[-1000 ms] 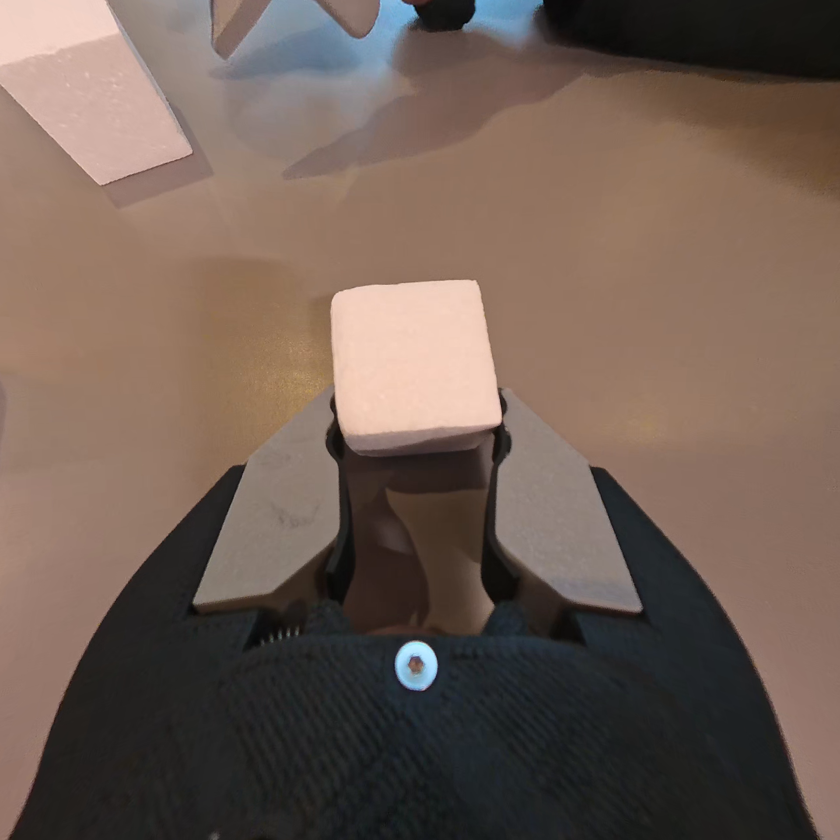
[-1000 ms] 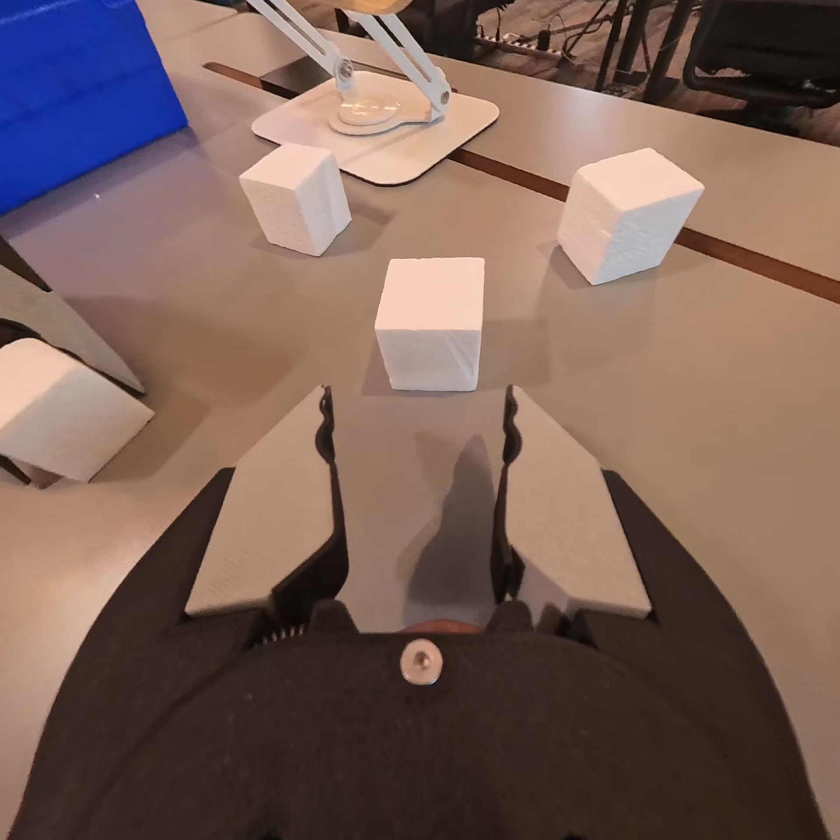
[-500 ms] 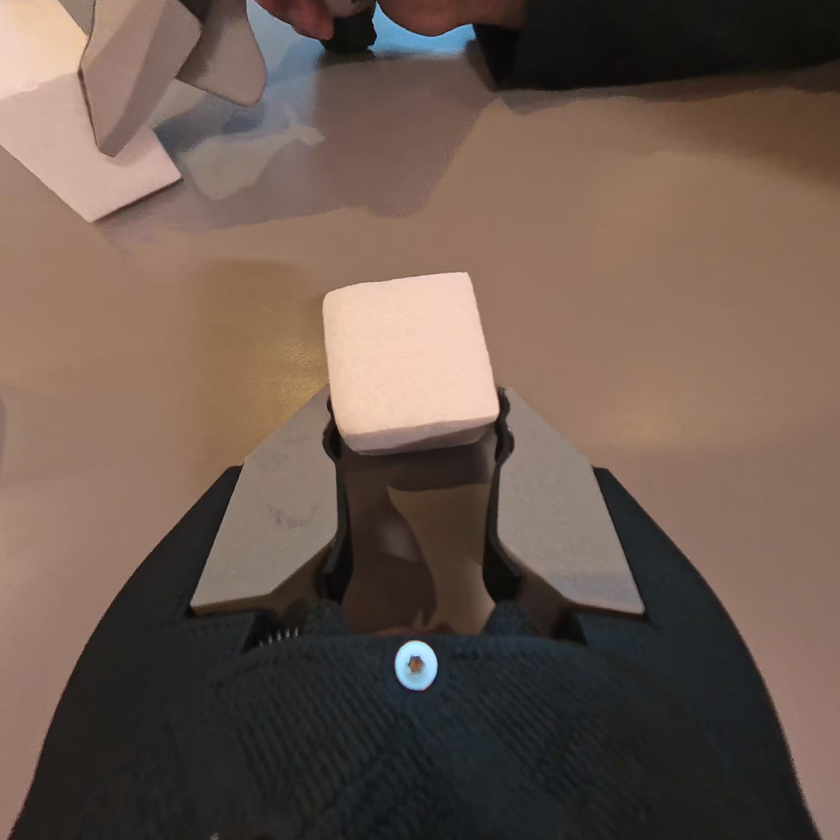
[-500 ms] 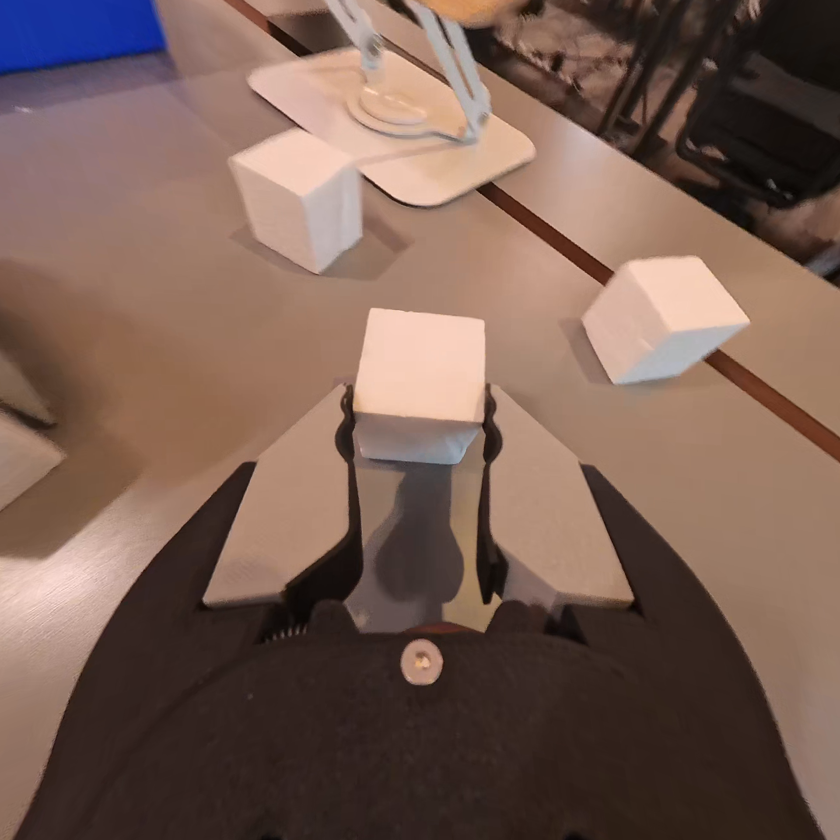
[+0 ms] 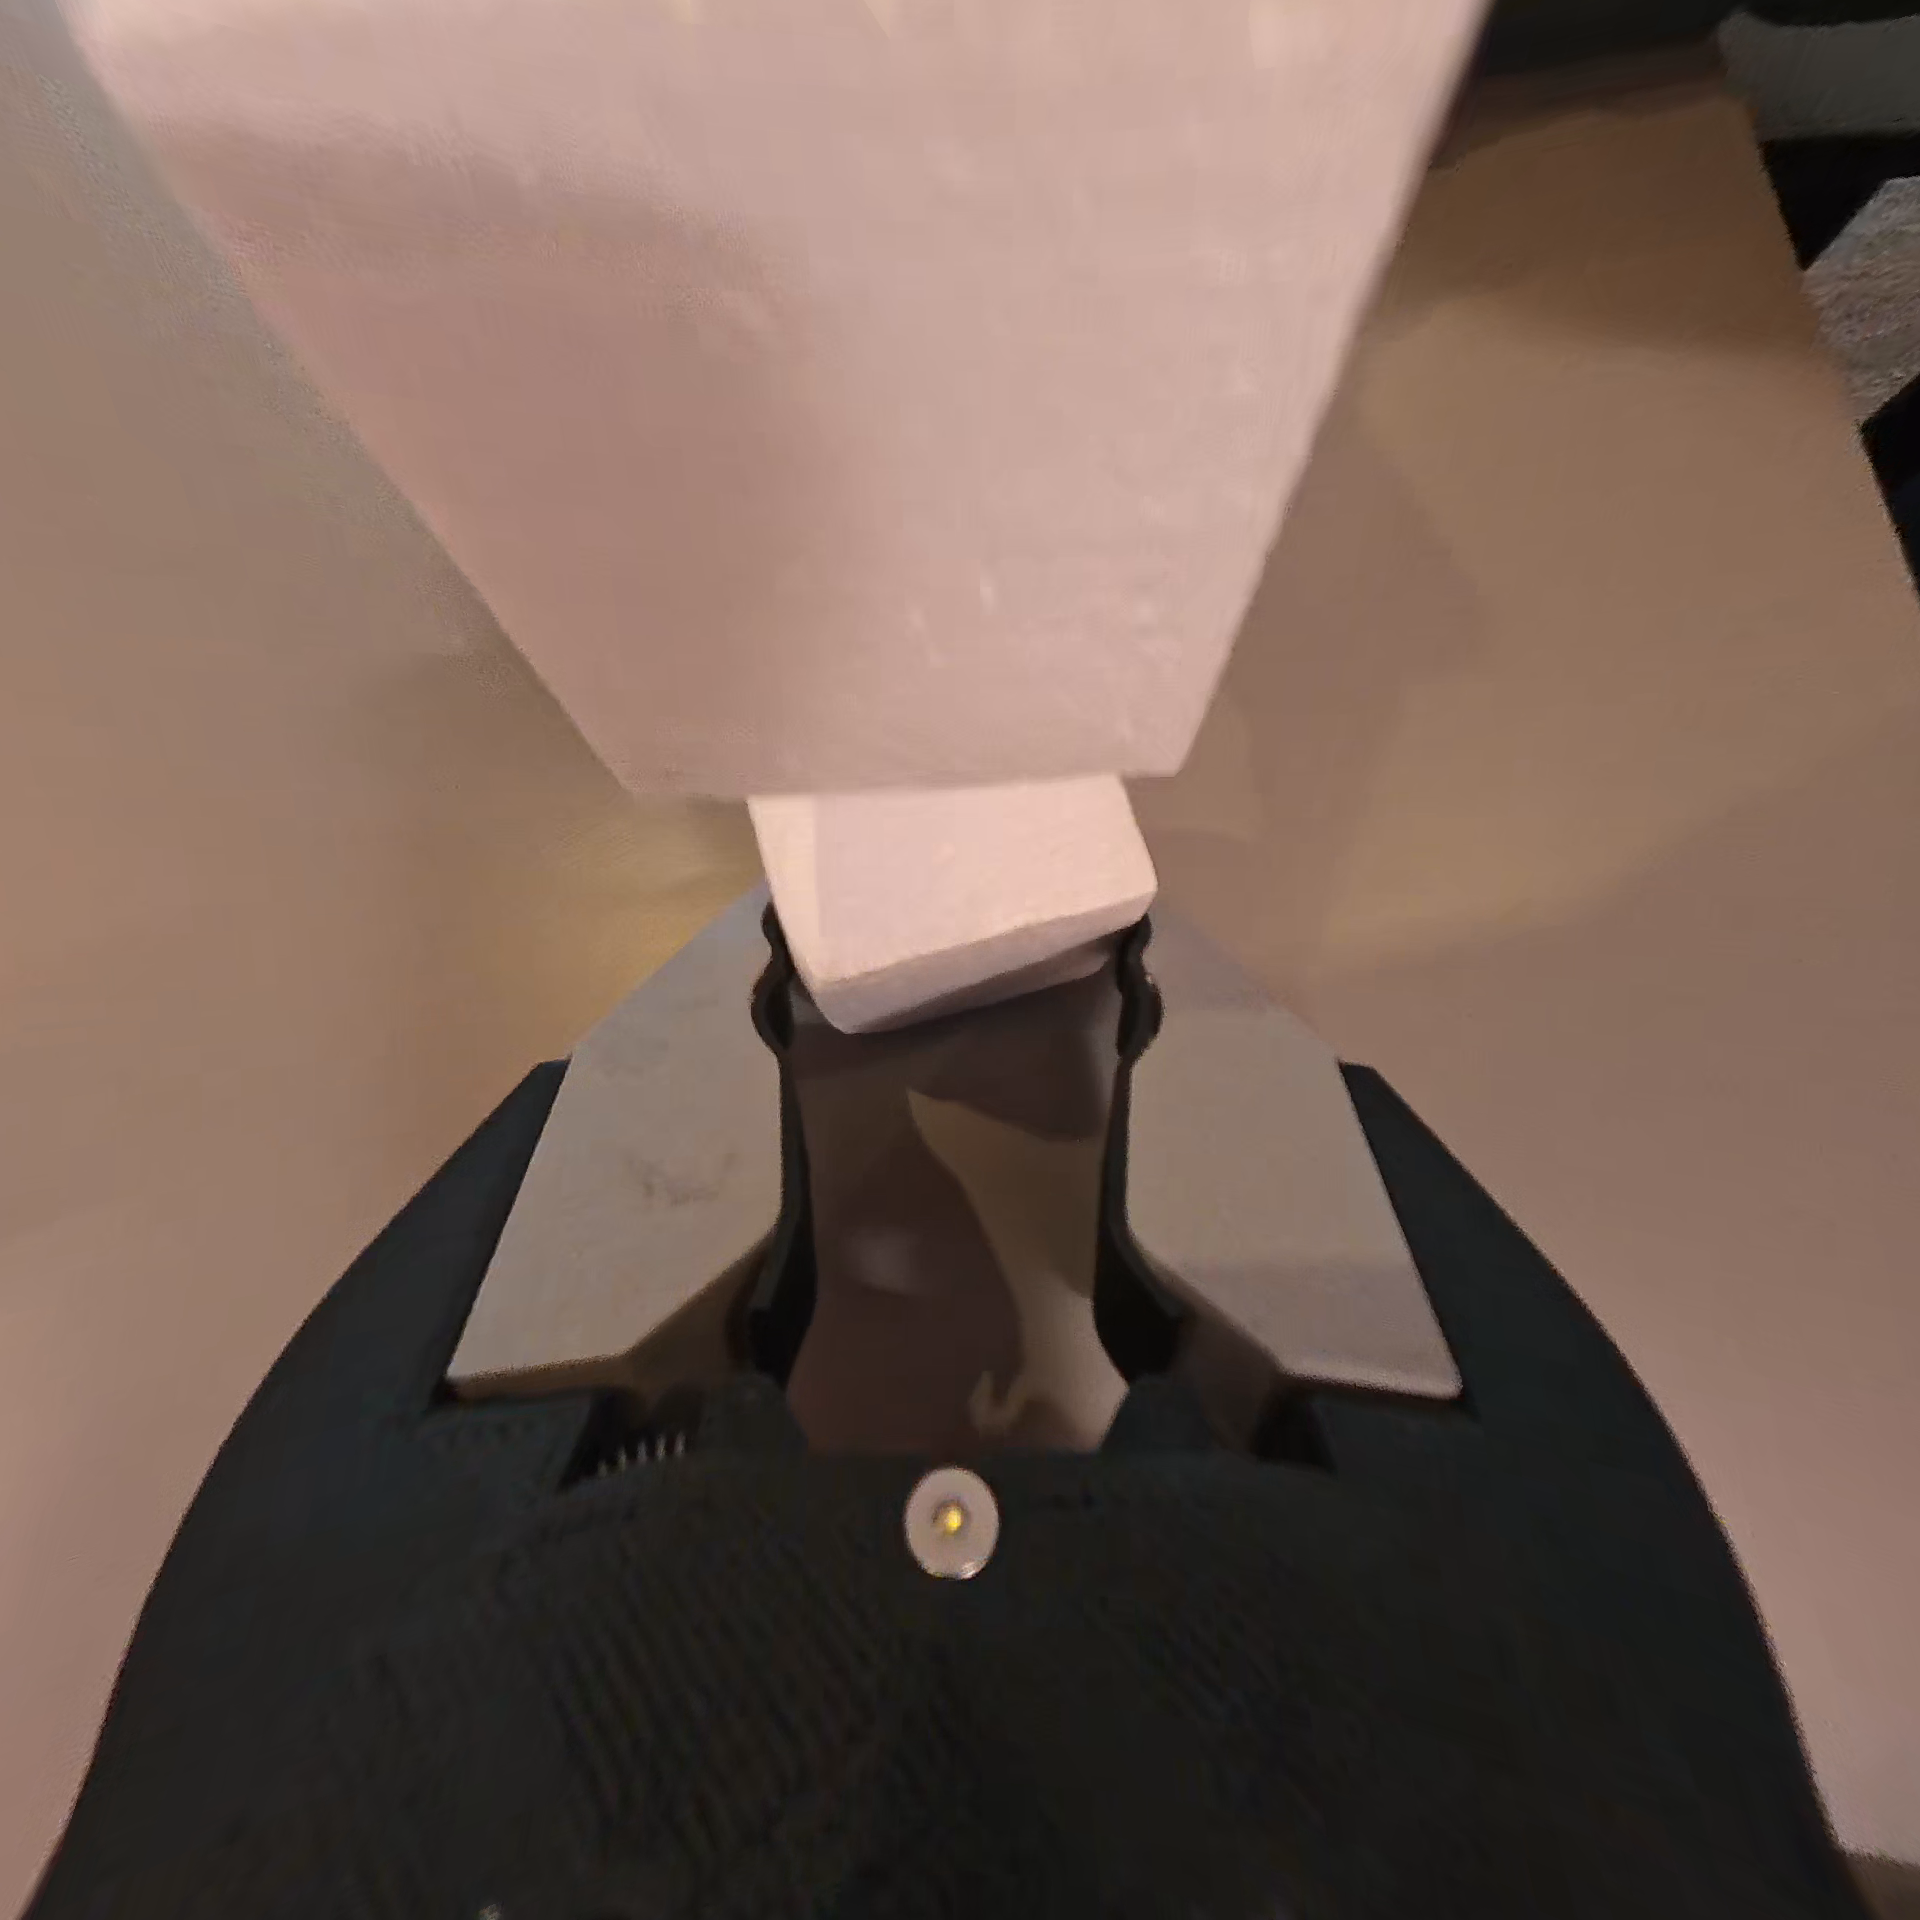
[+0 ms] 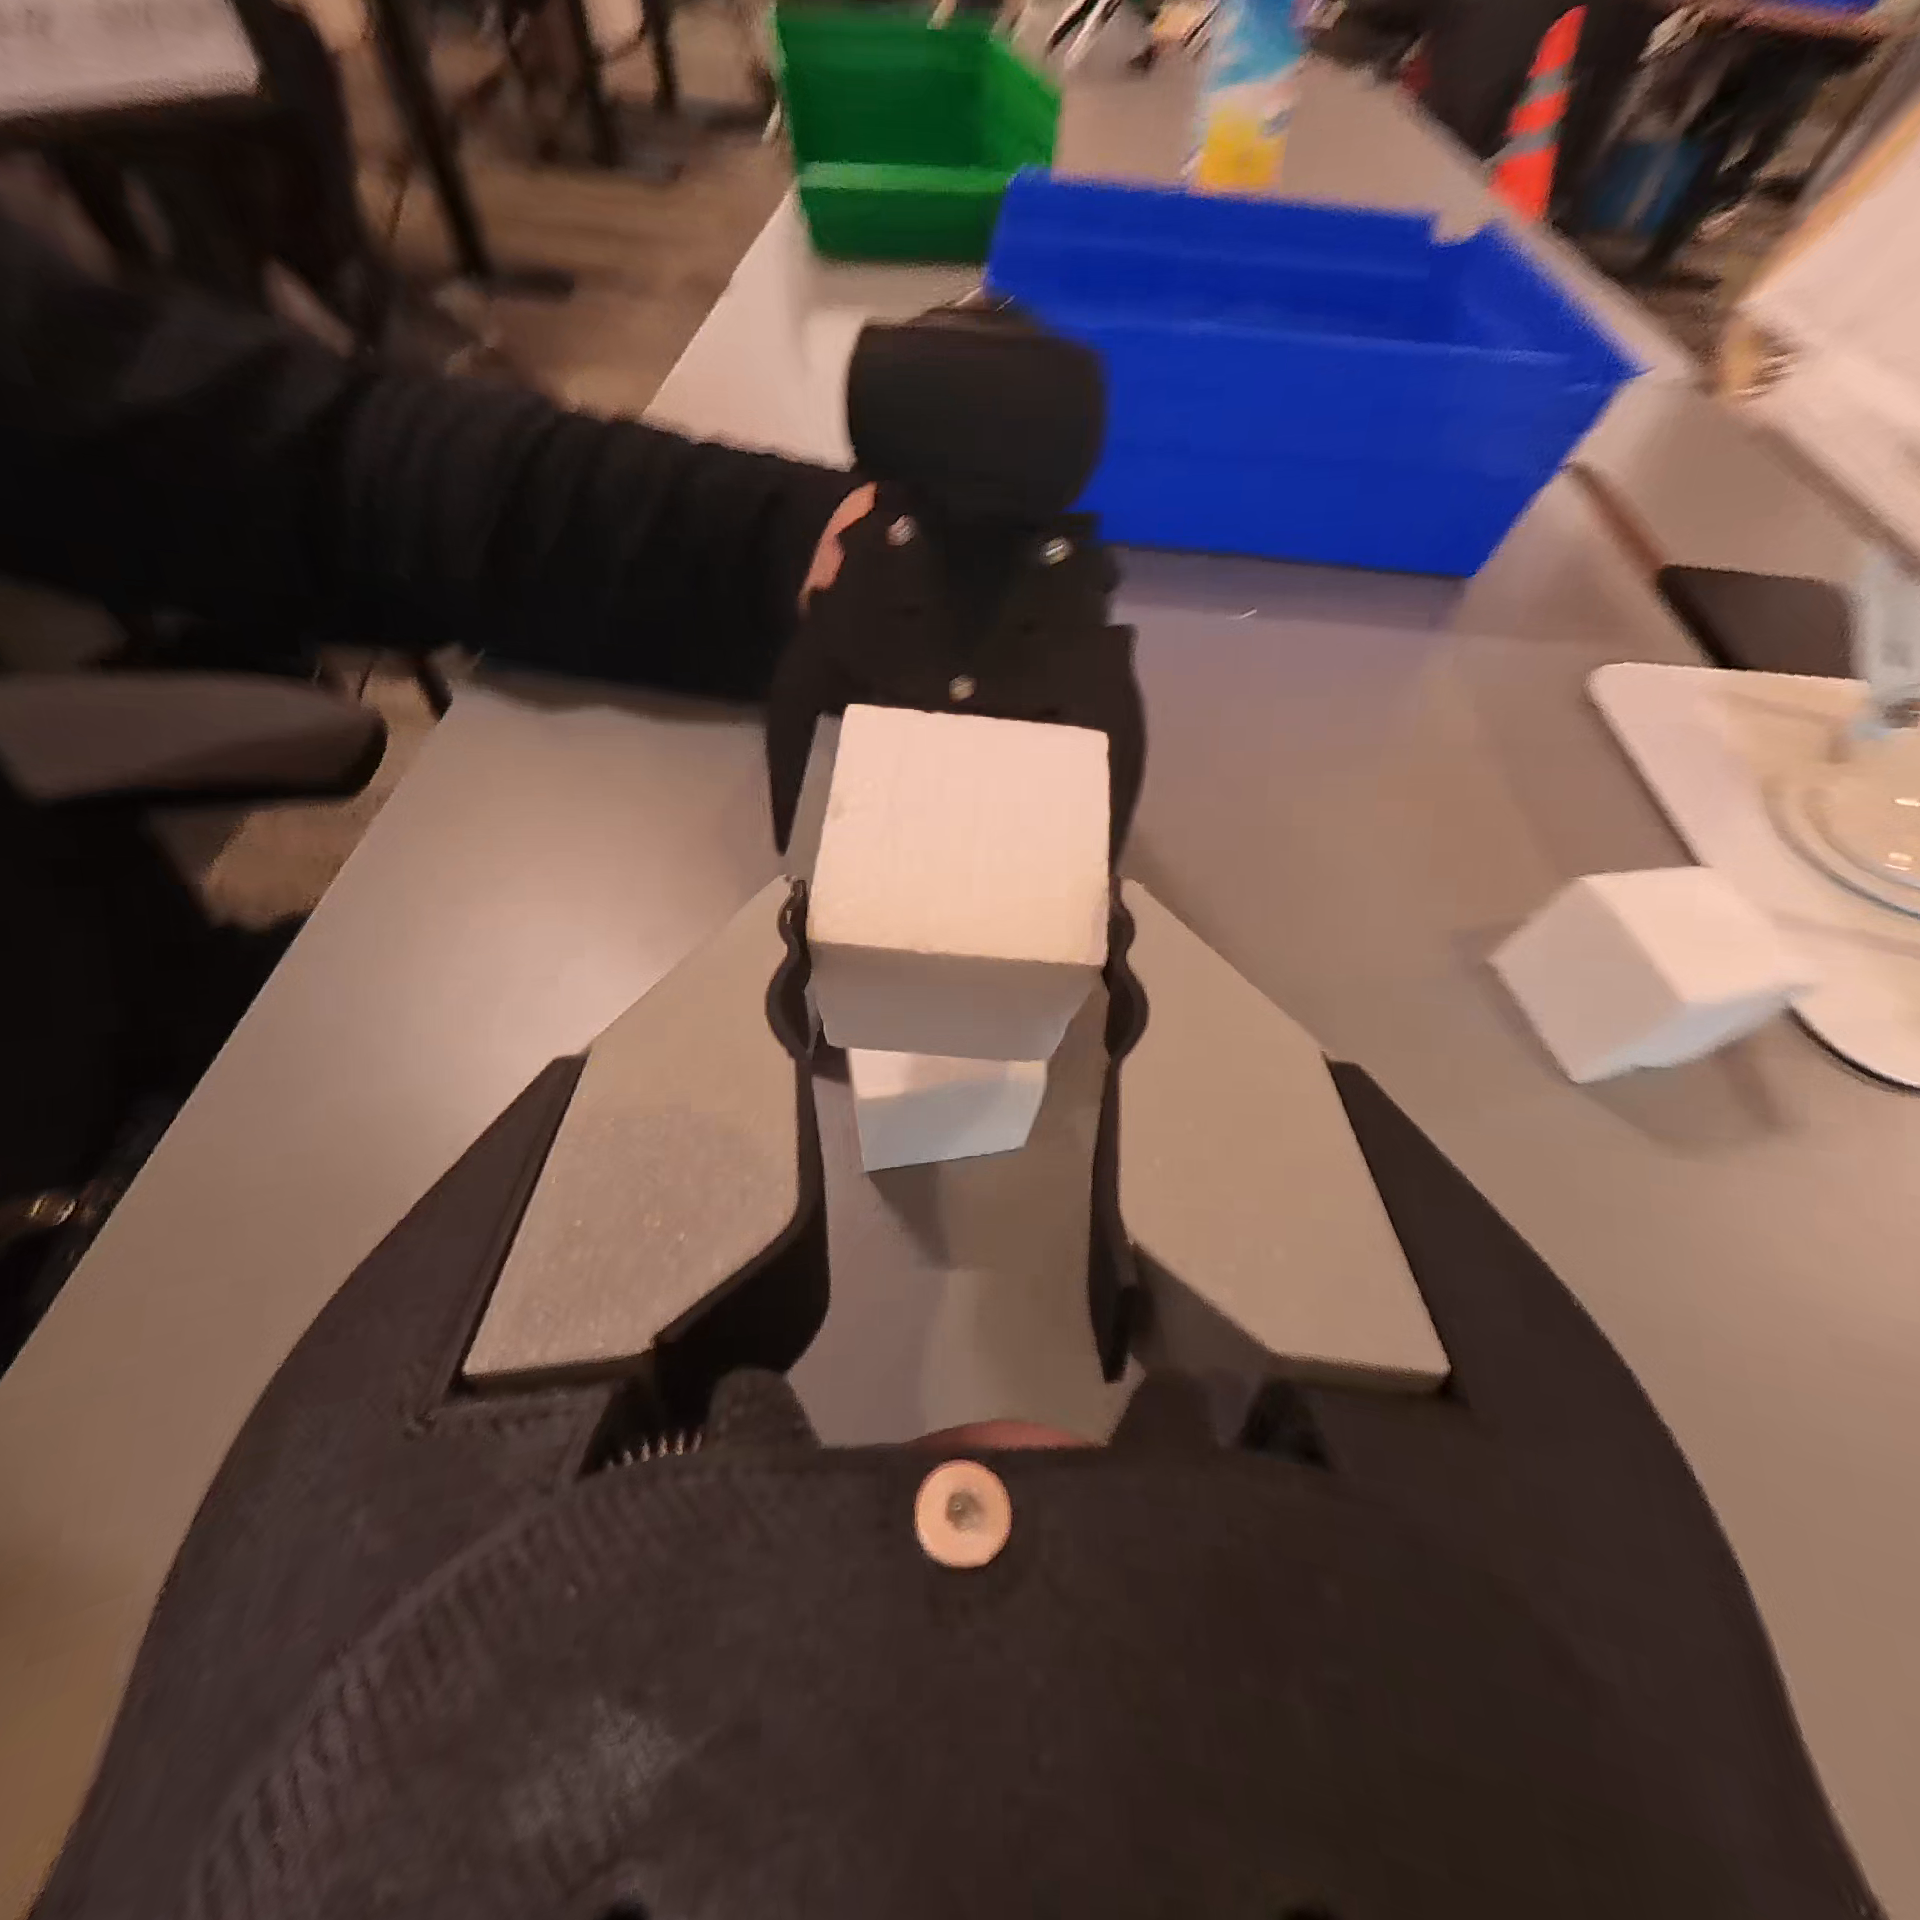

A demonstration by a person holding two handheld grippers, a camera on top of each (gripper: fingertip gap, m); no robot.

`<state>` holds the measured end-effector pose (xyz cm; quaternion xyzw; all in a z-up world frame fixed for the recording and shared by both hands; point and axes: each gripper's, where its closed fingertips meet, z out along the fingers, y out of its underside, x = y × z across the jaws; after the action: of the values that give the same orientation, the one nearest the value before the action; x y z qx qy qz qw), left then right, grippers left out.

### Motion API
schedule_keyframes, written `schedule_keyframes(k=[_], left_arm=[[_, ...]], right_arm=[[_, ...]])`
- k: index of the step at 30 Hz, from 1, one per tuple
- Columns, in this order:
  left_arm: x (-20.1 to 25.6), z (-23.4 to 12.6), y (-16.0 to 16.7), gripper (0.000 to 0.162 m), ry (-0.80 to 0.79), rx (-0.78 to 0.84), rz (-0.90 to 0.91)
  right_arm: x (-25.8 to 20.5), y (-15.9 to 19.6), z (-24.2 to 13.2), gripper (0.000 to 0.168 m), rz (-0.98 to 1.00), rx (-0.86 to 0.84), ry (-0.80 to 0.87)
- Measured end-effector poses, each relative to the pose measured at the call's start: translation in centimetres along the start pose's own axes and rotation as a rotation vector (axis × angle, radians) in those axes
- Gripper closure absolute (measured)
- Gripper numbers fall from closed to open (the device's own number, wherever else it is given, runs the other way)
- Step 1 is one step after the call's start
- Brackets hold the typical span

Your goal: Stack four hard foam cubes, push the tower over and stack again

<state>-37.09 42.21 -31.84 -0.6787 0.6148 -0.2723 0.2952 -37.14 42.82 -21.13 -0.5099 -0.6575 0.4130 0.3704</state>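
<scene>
My left gripper (image 5: 951, 935) is shut on a white foam cube (image 5: 951, 904) low over the tan table. My right gripper (image 6: 956, 935) is shut on a second white foam cube (image 6: 956, 873) and holds it just above the first cube (image 6: 945, 1107). I cannot tell whether the two touch. That upper cube fills the top of the left wrist view (image 5: 790, 364), blurred. The left gripper (image 6: 956, 665) faces me across the cubes in the right wrist view. A third cube (image 6: 1642, 977) lies on the table to the right.
A white lamp base (image 6: 1745, 758) sits at the right edge behind the third cube. A blue bin (image 6: 1309, 364) and a green bin (image 6: 904, 135) stand at the back. A person's dark sleeve (image 6: 416, 520) reaches in from the left. The table's left edge (image 6: 343, 894) is near. Tip to tip, the grippers are about 11 cm apart.
My right gripper shut on the middle cube, lifted it and swung it left over the cube in my left gripper. The left gripper kept its hold; its cube turned slightly.
</scene>
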Motion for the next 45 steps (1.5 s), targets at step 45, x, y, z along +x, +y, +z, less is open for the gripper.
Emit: schedule_keyframes(k=[45], left_arm=[[2.4, 0.3, -0.3, 0.101, 0.092, 0.001, 0.07]], right_arm=[[-2.3, 1.3, 1.3, 0.099, -0.007, -0.092, -0.1]])
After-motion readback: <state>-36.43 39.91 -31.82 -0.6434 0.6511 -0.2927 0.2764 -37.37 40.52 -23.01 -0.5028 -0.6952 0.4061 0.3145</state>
